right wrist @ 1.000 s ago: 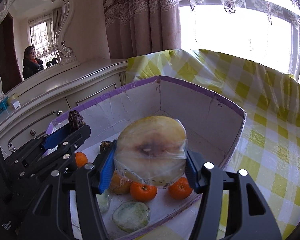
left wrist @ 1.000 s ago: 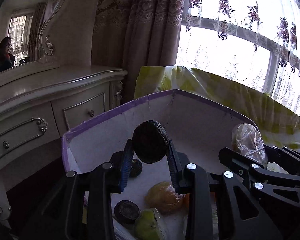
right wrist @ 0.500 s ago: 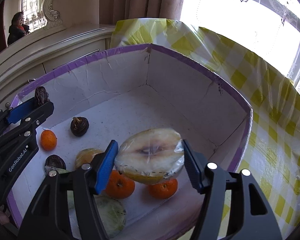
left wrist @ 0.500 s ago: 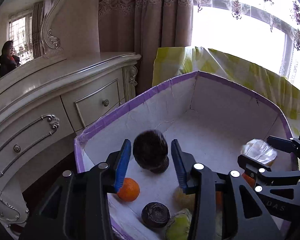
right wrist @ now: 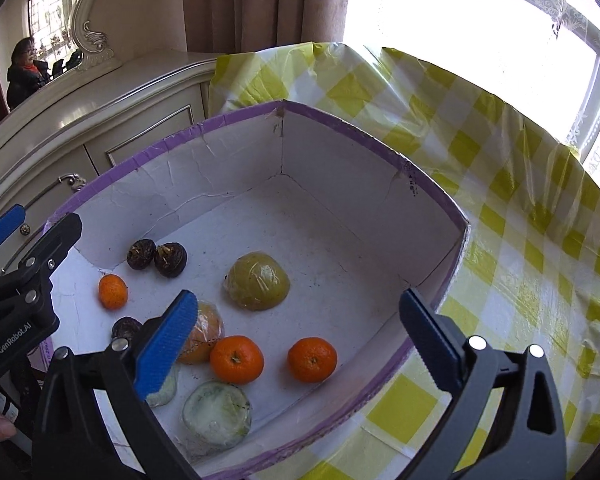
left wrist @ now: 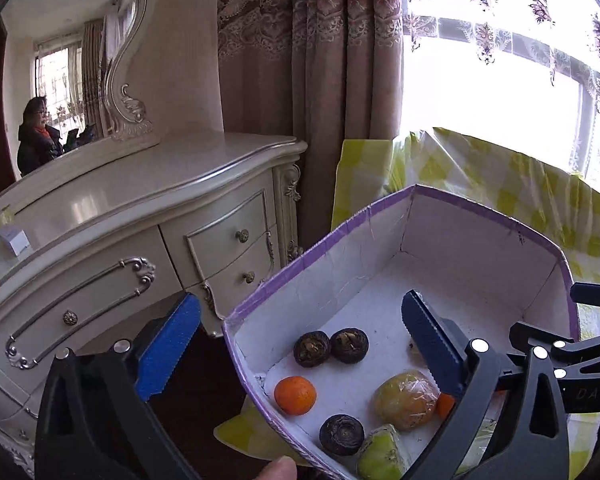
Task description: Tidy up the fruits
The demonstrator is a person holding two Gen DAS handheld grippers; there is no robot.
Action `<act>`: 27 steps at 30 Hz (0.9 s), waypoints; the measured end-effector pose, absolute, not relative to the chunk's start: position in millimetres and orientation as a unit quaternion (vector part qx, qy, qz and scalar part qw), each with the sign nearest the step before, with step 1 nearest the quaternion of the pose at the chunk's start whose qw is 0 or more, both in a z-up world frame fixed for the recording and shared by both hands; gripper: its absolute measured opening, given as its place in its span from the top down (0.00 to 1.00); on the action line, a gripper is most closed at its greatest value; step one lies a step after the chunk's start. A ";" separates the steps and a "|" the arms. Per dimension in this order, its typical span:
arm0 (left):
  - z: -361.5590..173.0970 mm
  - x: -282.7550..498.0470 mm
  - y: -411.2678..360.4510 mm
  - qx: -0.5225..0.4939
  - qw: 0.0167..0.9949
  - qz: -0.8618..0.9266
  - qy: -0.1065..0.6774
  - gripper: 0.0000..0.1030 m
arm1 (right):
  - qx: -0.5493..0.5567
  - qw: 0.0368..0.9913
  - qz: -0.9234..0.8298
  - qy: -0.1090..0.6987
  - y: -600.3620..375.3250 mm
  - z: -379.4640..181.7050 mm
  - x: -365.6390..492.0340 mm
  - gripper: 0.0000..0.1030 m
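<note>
A white box with a purple rim holds the fruit. Inside lie two dark round fruits side by side, a third dark one, three oranges, a plastic-wrapped yellow half fruit lying cut side down, a wrapped orange-yellow piece and a wrapped green slice. My left gripper is open and empty above the box's left edge. My right gripper is open and empty above the box's near side.
The box sits on a table with a yellow checked cloth. A cream dresser with drawers and a mirror stands left of the table. Curtains and a bright window are behind.
My left gripper opened and the dark fruit now lies in the box beside another. My right gripper opened and the wrapped half fruit now lies on the box floor. Both grippers rose.
</note>
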State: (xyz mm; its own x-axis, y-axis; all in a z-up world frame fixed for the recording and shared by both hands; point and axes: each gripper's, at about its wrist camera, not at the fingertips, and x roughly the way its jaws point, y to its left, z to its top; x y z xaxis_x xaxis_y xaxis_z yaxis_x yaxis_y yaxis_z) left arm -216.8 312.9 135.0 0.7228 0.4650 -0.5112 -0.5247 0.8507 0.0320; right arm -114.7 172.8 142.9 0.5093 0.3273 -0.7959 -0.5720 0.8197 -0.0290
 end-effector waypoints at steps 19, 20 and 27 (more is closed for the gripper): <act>111.2 -186.0 316.5 -0.067 0.871 0.231 0.428 0.05 | -0.171 0.835 0.239 0.465 169.7 135.1 -125.9 0.02; 110.7 -186.5 315.8 -0.065 0.871 0.232 0.428 0.05 | -0.176 0.836 0.235 0.464 170.4 133.5 -126.5 0.02; 111.0 -187.2 316.6 -0.067 0.871 0.231 0.428 0.05 | -0.186 0.833 0.241 0.461 173.9 131.4 -130.0 0.02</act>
